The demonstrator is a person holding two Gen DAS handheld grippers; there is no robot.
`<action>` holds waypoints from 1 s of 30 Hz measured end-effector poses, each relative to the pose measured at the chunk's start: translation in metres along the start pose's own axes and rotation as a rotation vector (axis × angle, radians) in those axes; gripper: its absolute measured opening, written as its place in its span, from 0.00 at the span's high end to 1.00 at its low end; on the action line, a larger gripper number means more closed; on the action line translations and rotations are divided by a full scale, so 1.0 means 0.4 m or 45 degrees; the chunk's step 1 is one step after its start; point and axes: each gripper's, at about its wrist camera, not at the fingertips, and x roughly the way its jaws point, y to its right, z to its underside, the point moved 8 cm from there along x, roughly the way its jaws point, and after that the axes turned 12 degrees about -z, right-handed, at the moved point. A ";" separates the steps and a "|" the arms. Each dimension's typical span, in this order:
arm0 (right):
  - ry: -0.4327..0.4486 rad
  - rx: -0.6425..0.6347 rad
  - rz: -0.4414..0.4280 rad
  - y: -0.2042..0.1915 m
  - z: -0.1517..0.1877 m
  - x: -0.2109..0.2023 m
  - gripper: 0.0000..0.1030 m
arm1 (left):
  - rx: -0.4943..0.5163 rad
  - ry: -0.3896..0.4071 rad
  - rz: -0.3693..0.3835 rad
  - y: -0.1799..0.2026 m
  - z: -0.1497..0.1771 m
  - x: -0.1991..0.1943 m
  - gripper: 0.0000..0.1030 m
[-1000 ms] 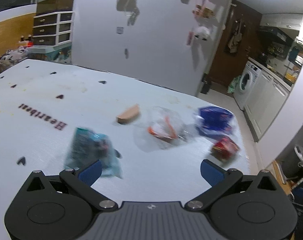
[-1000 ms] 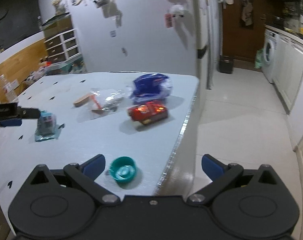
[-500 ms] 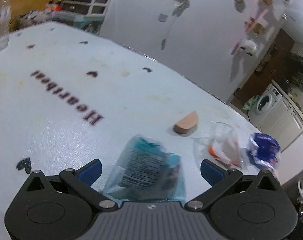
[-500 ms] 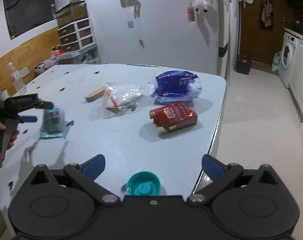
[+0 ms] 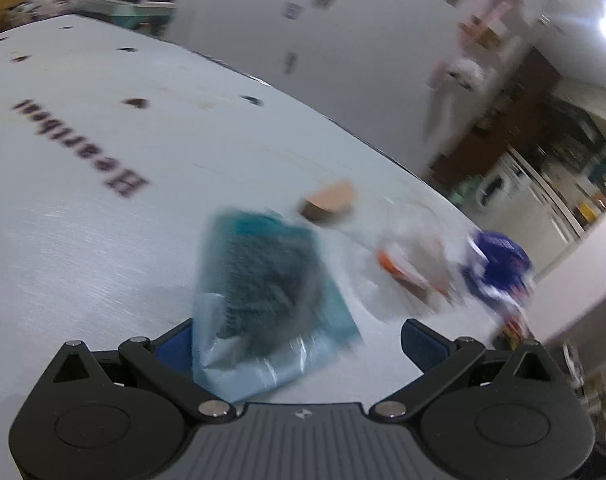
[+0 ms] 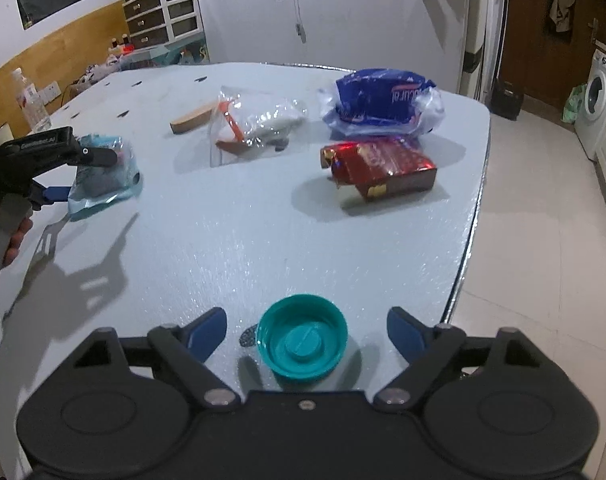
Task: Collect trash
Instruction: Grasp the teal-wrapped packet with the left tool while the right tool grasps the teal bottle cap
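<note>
A teal plastic wrapper (image 5: 263, 300) lies on the white table, between the wide-open jaws of my left gripper (image 5: 299, 340); the view is blurred. It also shows in the right wrist view (image 6: 103, 176), with the left gripper (image 6: 79, 172) around it. A teal bottle cap (image 6: 302, 338) lies between the open jaws of my right gripper (image 6: 307, 330) near the table's front edge. A red box (image 6: 381, 170), a blue bag (image 6: 383, 100), a clear bag with orange (image 6: 255, 124) and a tan wedge (image 6: 193, 118) lie further back.
The table (image 6: 223, 248) ends in a rounded edge at the right, with tiled floor beyond. A water bottle (image 6: 31, 100) stands at the far left. A washing machine (image 6: 597, 100) and a dark door stand at the right back.
My left gripper has moved forward so that the teal wrapper now lies between its jaws. My right gripper has closed in on the teal cap, which now lies between its jaws.
</note>
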 end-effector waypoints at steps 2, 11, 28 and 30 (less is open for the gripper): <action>-0.008 -0.005 -0.002 -0.002 0.000 0.005 0.22 | 0.050 -0.005 0.025 0.034 0.020 0.000 0.00; -0.052 -0.036 0.005 -0.003 0.002 0.013 0.41 | 0.186 -0.055 0.229 0.178 0.062 -0.037 0.00; -0.081 -0.065 -0.086 -0.030 0.028 -0.024 0.52 | 0.084 0.013 -0.004 0.113 -0.069 -0.136 0.00; -0.066 -0.084 -0.105 -0.043 0.029 -0.044 0.52 | 0.045 0.017 -0.034 0.094 -0.090 -0.124 0.00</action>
